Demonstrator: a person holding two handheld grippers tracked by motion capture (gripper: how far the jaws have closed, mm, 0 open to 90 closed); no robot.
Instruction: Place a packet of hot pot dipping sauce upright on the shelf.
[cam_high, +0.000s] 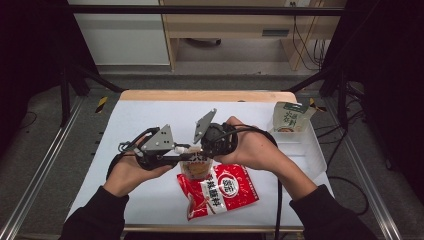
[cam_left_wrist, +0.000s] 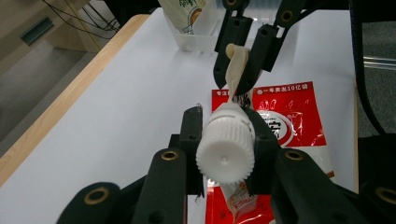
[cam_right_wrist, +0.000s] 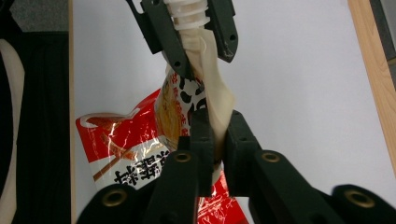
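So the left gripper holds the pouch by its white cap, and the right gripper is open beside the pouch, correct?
Not quite. The left gripper does hold the white cap, but the right gripper is not open: the right gripper view shows its jaws shut on the pouch itself, pinching the body below the cap.

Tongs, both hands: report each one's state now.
Left tongs: shut on the pouch's white cap.
Right tongs: shut on the spouted pouch.
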